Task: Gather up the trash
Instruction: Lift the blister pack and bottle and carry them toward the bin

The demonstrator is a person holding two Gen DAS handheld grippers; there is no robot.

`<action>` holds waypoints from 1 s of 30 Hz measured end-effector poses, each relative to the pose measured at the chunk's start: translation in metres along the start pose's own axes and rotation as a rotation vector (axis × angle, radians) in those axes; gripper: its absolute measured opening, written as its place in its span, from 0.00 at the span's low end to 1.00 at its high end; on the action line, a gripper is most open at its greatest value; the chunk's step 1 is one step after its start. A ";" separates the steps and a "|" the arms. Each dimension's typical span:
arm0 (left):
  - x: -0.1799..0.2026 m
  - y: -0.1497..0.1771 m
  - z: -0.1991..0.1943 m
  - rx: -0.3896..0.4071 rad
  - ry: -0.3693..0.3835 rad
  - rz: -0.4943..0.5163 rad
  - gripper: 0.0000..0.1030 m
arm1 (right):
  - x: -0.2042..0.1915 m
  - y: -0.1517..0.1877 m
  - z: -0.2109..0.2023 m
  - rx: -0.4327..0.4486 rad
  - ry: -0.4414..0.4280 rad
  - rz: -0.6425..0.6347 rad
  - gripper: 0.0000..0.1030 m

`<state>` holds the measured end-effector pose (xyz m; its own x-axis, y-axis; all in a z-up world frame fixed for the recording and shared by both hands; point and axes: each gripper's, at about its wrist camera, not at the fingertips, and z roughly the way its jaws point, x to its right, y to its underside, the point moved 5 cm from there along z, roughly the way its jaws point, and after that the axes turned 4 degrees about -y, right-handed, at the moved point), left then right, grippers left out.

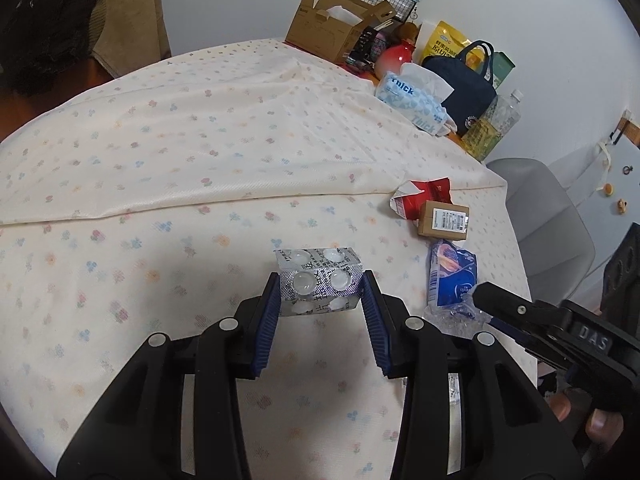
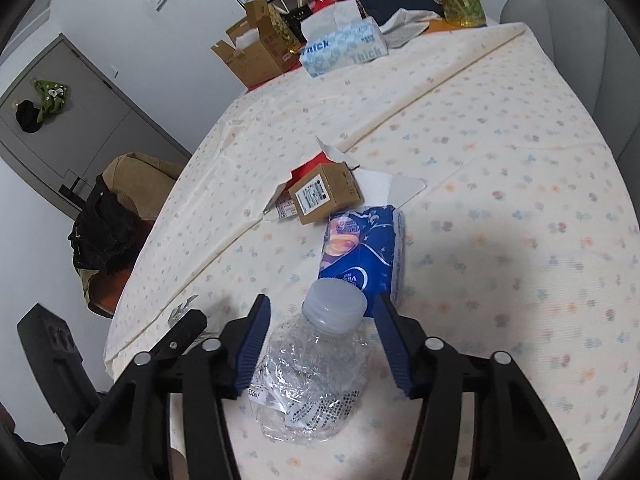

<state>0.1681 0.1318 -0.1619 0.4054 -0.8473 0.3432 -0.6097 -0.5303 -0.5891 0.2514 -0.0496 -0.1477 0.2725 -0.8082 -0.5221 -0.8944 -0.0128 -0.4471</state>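
The left gripper (image 1: 320,292) pinches a silver pill sheet (image 1: 318,282). The right gripper (image 2: 320,328) has its tongs apart around a crushed water bottle (image 2: 316,364), not squeezing yet. I think it should close gently low on the neck. Just past the bottle lie a blue wrapper (image 2: 362,252) and a small brown box (image 2: 324,196), all on the flowery tablecloth (image 2: 500,160).

The surface (image 1: 200,140) wears a cream cloth dotted with small pastel flowers in pink, blue and orange. The blister pack (image 1: 318,280) is silver foil with dark print and clear bubbles. At 3 o'clock of it lies a blue wrapper (image 1: 452,276), with a brown box (image 1: 442,220) and red-and-white carton (image 1: 420,196) at 1 o'clock. The crushed bottle (image 2: 316,372) is clear with a pale grey cap.
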 end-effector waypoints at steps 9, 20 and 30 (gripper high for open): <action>0.006 -0.003 -0.015 0.020 0.019 0.005 0.39 | 0.000 0.005 -0.019 0.009 -0.032 0.004 0.32; 0.039 -0.006 -0.040 0.057 0.078 0.053 0.39 | 0.004 0.013 -0.081 0.112 -0.074 -0.021 0.31; 0.076 0.002 -0.047 0.050 0.122 0.119 0.39 | 0.031 0.022 -0.124 0.173 -0.065 0.001 0.31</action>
<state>0.1657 0.0650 -0.1029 0.2452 -0.9029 0.3530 -0.6125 -0.4265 -0.6656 0.1964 -0.1483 -0.0833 0.2987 -0.7682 -0.5662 -0.8219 0.0945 -0.5618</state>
